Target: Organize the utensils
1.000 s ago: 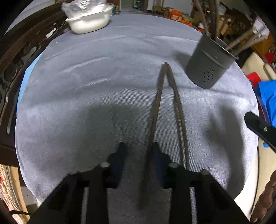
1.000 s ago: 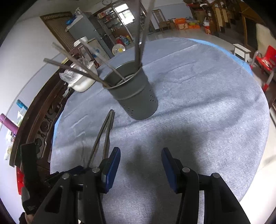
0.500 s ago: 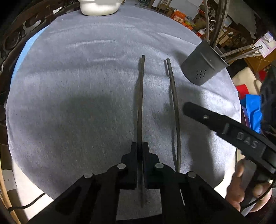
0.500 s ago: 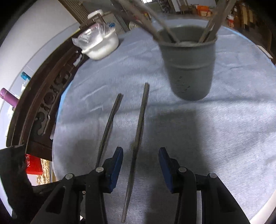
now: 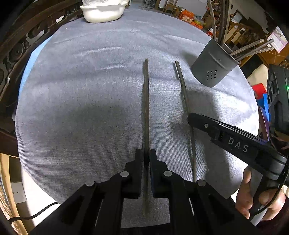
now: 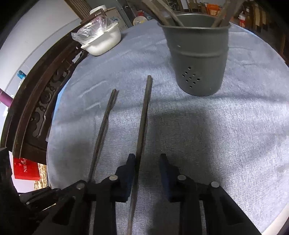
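Left wrist view: the left gripper (image 5: 146, 159) has its fingers pressed together on a dark chopstick (image 5: 146, 108), which runs straight ahead from the jaws over the grey cloth (image 5: 81, 90). The landmark here is the grey utensil holder (image 5: 213, 66), a perforated cup at the far right of the cloth. It contains several more sticks (image 5: 251, 48) that lean out over its rim. The held chopstick's far tip ends to the left of the holder. A second chopstick (image 5: 186, 112) lies between the held one and the holder, and the right gripper (image 5: 191, 117) covers its middle. A white dish (image 5: 103, 12) stands far to the left of the holder, at the cloth's far edge.

Right wrist view: the right gripper (image 6: 147, 162) has its fingers apart, with the second chopstick (image 6: 142, 119) lying between them, close against the left finger; whether they touch is unclear. Its far tip points just left of the utensil holder (image 6: 196, 59), which contains several sticks (image 6: 222, 16). The held chopstick (image 6: 103, 130) lies further left of the holder. The white dish (image 6: 103, 41), holding a clear plastic bag (image 6: 92, 30), stands well left of the holder.
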Motion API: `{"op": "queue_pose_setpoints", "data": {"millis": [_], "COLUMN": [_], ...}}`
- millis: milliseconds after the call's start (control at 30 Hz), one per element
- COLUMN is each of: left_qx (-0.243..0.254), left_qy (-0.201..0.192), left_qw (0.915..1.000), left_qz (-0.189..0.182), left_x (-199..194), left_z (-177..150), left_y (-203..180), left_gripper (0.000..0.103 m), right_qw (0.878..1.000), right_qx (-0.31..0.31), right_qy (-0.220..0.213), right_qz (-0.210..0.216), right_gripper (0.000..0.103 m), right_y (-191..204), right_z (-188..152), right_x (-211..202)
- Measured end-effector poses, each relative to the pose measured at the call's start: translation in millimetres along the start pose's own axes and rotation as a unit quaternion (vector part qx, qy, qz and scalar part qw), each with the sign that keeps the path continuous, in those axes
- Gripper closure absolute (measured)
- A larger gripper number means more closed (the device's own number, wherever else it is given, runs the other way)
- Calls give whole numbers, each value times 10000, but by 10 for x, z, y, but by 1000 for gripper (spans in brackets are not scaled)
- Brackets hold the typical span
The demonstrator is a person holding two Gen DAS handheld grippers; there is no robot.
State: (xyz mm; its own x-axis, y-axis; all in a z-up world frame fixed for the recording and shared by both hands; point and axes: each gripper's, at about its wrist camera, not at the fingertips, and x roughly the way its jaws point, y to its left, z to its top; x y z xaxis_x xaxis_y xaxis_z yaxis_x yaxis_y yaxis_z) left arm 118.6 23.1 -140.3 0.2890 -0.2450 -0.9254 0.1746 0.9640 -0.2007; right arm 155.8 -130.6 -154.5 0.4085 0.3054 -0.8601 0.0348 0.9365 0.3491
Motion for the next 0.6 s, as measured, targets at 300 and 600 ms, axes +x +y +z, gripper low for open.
{"op": "queue_pose_setpoints", "data": {"millis": [300, 600], "left_qx": [32, 88], "left_qy": [-169, -138], "left_qw": [9998, 9997], "left_qz": [113, 191], "left_x": [-134, -141], "left_z": [-22, 48], "left_y": [96, 122], "left_gripper": [71, 62], "right_qw": [9997, 9971], "right_qx": [223, 564], "right_qy": [76, 270], "right_qz": [92, 440], "right_gripper": [75, 73], "right_y": [-187, -333], "right_z": [-85, -131], "right_x": [-112, -160]}}
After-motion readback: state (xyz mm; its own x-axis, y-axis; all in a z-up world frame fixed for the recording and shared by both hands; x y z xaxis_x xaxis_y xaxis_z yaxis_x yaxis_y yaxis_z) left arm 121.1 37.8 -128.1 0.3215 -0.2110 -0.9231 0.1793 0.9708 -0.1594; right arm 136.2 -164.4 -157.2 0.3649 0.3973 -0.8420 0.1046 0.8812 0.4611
